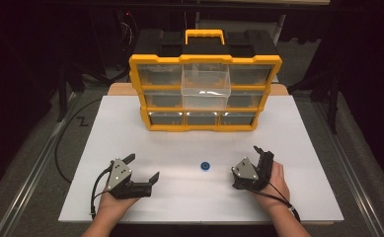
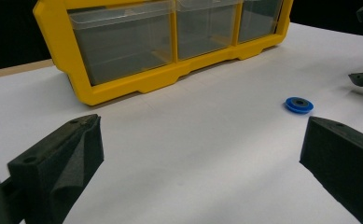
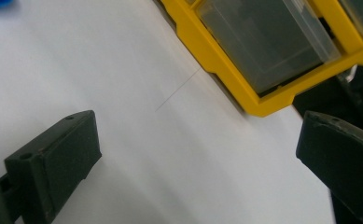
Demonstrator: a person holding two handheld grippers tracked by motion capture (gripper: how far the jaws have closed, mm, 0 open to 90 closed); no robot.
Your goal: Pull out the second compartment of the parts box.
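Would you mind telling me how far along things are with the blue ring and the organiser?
Done: the organiser's middle drawer is pulled out. In hand: nothing; left gripper and right gripper are open. Left: the blue ring lies on the table.

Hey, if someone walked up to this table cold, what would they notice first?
Most likely the yellow drawer organizer at the far side of the white table, with its top middle clear drawer pulled out. Next, the small blue ring lying alone on the table, between the left gripper and the right gripper, both open and holding nothing.
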